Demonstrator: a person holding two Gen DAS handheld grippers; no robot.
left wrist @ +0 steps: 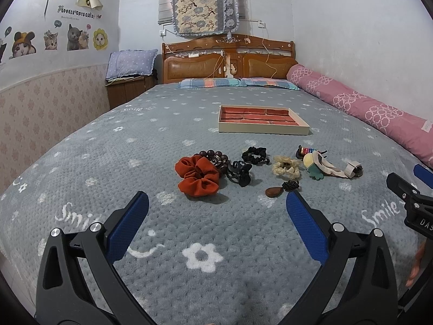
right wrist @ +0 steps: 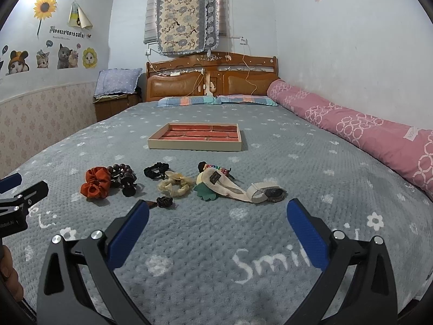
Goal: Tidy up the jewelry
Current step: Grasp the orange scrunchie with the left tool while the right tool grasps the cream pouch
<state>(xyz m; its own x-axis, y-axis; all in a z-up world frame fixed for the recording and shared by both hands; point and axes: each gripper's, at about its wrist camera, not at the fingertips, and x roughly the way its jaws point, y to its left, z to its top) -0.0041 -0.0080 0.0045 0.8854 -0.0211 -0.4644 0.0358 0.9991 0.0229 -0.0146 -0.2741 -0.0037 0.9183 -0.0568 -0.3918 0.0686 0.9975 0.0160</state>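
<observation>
Both grippers hung low over the grey flowered blanket (left wrist: pixel 81 140) of the bed, each spread wide with nothing between its blue pads. The left gripper (left wrist: pixel 217 205) pointed at the rust-red scrunchie (left wrist: pixel 197 176), which lay touching a string of dark wooden beads (left wrist: pixel 215 158) and a black claw clip (left wrist: pixel 239 173). The right gripper (right wrist: pixel 217 214) pointed at open blanket, the row of accessories lying ahead of it and to its left.

Beyond the row, well apart from it, sat the shallow tray (left wrist: pixel 262 129) with its red, brick-patterned lining; nothing showed inside it in either view.

The left wrist view showed a brown teardrop pendant (left wrist: pixel 274 191) whole, just beside a small dark knotted tie (left wrist: pixel 291 185); in the right wrist view the gripper's left finger covered most of that pendant. The right wrist view in turn gave the clearer look at the cream fabric strap (right wrist: pixel 259 191), ending in what may have been a watch face, though it was too small to be sure. A black scrunchie (left wrist: pixel 254 155), a cream scrunchie (left wrist: pixel 286 166) and a multicoloured beaded clip (left wrist: pixel 305 151) filled the middle of the row.
</observation>
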